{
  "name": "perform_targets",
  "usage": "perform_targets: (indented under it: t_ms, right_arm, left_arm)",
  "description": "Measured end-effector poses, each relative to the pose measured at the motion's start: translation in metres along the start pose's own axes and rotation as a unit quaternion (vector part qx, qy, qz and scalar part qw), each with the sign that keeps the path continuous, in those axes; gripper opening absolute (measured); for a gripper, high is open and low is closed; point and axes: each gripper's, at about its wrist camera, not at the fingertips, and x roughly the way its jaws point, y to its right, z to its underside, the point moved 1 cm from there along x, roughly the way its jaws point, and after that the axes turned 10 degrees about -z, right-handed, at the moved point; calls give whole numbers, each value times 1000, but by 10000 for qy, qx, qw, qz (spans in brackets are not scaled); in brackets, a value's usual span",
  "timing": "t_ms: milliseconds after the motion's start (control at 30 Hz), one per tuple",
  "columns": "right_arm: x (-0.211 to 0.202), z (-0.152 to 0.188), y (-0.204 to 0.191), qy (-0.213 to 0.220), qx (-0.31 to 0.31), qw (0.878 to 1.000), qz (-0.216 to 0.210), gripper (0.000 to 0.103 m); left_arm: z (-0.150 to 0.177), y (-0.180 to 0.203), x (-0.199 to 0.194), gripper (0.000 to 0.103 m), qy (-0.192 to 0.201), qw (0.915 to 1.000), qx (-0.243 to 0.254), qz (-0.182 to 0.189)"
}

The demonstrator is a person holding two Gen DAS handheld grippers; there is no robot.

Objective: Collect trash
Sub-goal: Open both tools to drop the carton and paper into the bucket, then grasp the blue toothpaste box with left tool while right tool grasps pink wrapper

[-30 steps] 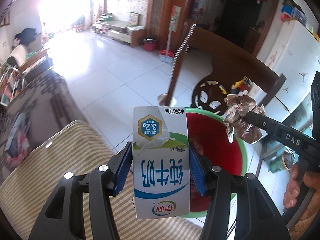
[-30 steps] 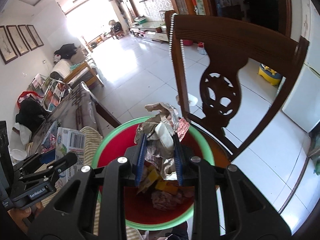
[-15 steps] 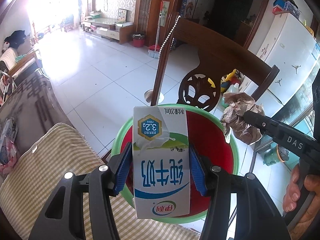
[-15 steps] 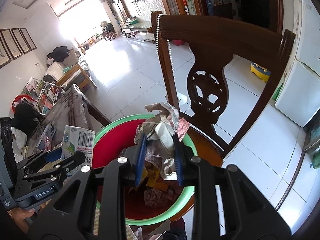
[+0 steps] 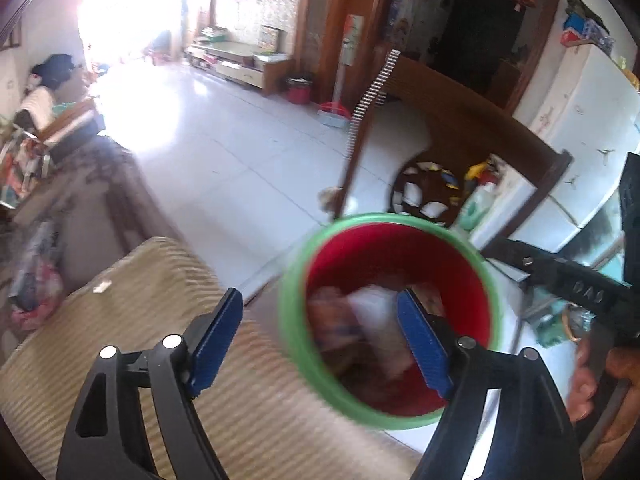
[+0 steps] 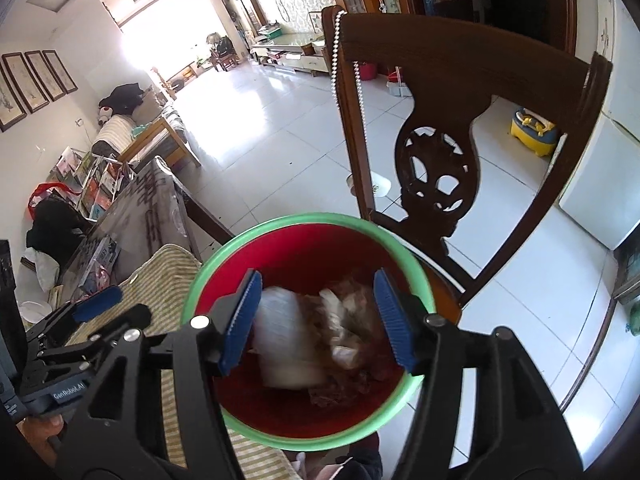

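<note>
- White floor tiles and a bright sunlit doorway filled the upper left of both wrist views; a carved wooden chair [image 6: 460, 128] stood at the upper right, behind the bin, with a string of pale beads hanging on its left post.
- A second earlier the left gripper [image 5: 320, 340] had been clamped on a milk carton and the right gripper [image 6: 316, 320] on a wad of crumpled paper, both held above the bin. Now neither was between any jaws.
- Both pairs of jaws were opening, their blue pads clearly apart and touching nothing.
- The milk carton [image 6: 286, 344] showed as a blurred white shape inside the red bin with the green rim [image 6: 312, 220], lower centre of the right view, seemingly caught mid-fall or just landed. The crumpled paper [image 6: 348, 320] lay just beside it, to its right, among other brownish scraps.
- My reading: both pieces had been dropped in, so this pair of items looked collected and the hands free for whatever trash remained.
- A striped cloth-covered worktop [image 5: 132, 320] sat at lower left, next to the bin.
- Legible writing: "DAS" on the right gripper's body in the left view, "GenRobot.AI" on the left gripper's body in the right view. The carton's print was too blurred to read.
</note>
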Motion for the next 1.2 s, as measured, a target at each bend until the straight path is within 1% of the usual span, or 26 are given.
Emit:
perform_targets:
  t_ms: [67, 133, 167, 200, 267, 333, 367, 500, 533, 633, 767, 800, 833, 867, 900, 933, 1000, 1033, 1100, 1167, 1200]
  right_arm:
    - [5, -1, -9, 14, -15, 10000, -48, 57]
    - [11, 0, -20, 18, -36, 9999, -115, 57]
    - [17, 0, -27, 3, -79, 9998, -164, 57]
    - [21, 1, -35, -10, -125, 9997, -192, 57]
    - [29, 4, -51, -43, -182, 9995, -252, 57]
    - [38, 9, -67, -109, -222, 9992, -317, 57]
    - [41, 11, -75, -138, -250, 9990, -333, 57]
    - [58, 26, -107, -291, -337, 9984, -342, 57]
    - [61, 28, -111, -319, -338, 9984, -333, 57]
    - [74, 43, -126, -479, -297, 9981, -243, 57]
    - [87, 59, -144, -636, -259, 9976, -118, 57]
    - [90, 61, -151, -668, -279, 9973, -94, 57]
    - [91, 63, -157, -683, -307, 9972, -84, 57]
    - [94, 64, -166, -703, -366, 9968, -80, 57]
    - [96, 64, -172, -715, -407, 9966, -82, 57]
    - [99, 65, -182, -741, -494, 9960, -99, 57]
    - [109, 65, -202, -793, -674, 9944, -156, 57]
    - [116, 64, -214, -835, -776, 9932, -228, 57]
    - [131, 61, -235, -925, -887, 9908, -437, 57]
    - [155, 56, -262, -1100, -981, 9860, -782, 57]
    - [164, 55, -271, -1161, -1009, 9841, -885, 57]
  left_arm:
    - [2, -29, -1, 78, 37, 9993, -79, -351]
    - [2, -67, -1, 78, 29, 9969, -263, -735]
    - [2, -92, -1, 78, 37, 9946, -396, -958]
    - [1, -107, -1, 78, 51, 9930, -467, -1087]
    - [-4, -157, 1, 78, 77, 9859, -615, -1551]
    - [-10, -206, 11, 78, -57, 9772, -695, -2007]
    - [-12, -231, 19, 79, -165, 9732, -780, -2158]
    - [-16, -309, 53, 78, -620, 9617, -1246, -2361]
    - [-18, -327, 65, 77, -758, 9594, -1324, -2372]
    - [-20, -359, 94, 77, -1008, 9597, -1361, -2241]
    - [-27, -372, 127, 77, -1203, 9661, -1316, -1869]
    - [-29, -374, 136, 77, -1266, 9684, -1296, -1711]
    - [-28, -375, 143, 74, -1312, 9711, -1309, -1504]
    - [-25, -374, 148, 55, -1368, 9725, -1325, -1337]
    - [-22, -377, 153, 41, -1466, 9719, -1384, -1217]
    - [-17, -380, 154, 36, -1483, 9707, -1493, -1158]
    - [-9, -390, 143, 35, -1303, 9690, -1867, -961]
    - [-2, -397, 132, 35, -1164, 9687, -2031, -827]
    - [11, -404, 103, 35, -859, 9705, -2109, -793]
    - [26, -408, 72, 35, -613, 9717, -2125, -828]
    - [33, -411, 61, 35, -539, 9717, -2143, -830]
